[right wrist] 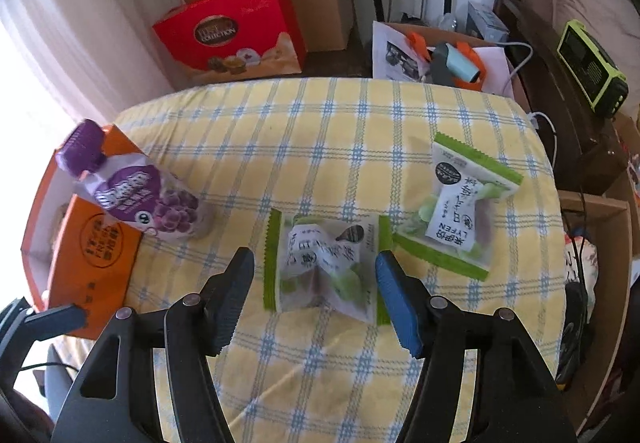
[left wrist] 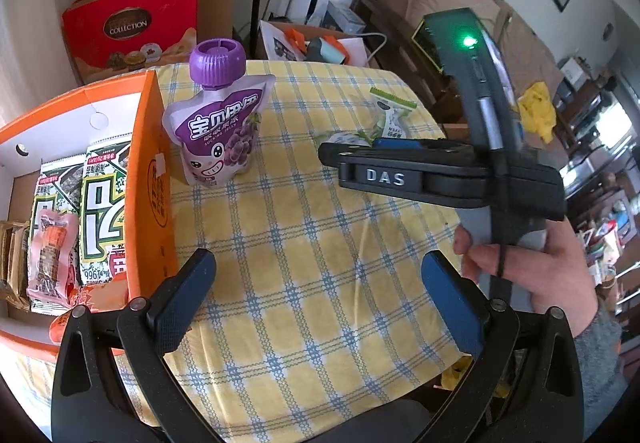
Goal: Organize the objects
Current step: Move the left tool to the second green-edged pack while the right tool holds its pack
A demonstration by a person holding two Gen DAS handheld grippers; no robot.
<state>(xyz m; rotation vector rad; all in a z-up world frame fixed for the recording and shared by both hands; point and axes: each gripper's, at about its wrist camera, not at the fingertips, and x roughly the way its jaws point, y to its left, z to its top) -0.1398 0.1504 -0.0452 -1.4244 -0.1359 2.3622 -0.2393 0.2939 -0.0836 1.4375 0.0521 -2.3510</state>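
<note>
My right gripper [right wrist: 316, 301] stands open over the checked tablecloth [right wrist: 320, 131], its pads on either side of a green-and-white snack packet [right wrist: 324, 267] without pressing it. A second such packet [right wrist: 460, 207] lies to the right of it. A purple grape jelly pouch [left wrist: 218, 131] stands upright against the wall of an orange box [left wrist: 148, 179], which holds several snack packets [left wrist: 100, 211]. My left gripper [left wrist: 318, 303] hangs open over bare cloth beside the box, with nothing between its fingers. In the left wrist view a hand [left wrist: 532, 263] holds the right gripper [left wrist: 340, 153] side-on.
A red gift box [right wrist: 236, 31] and cardboard boxes stand on the floor behind the table. A carton with papers and orange-handled tools [right wrist: 440, 59] sits at the back right, a green radio [right wrist: 592, 75] further right. The table's right edge drops to clutter.
</note>
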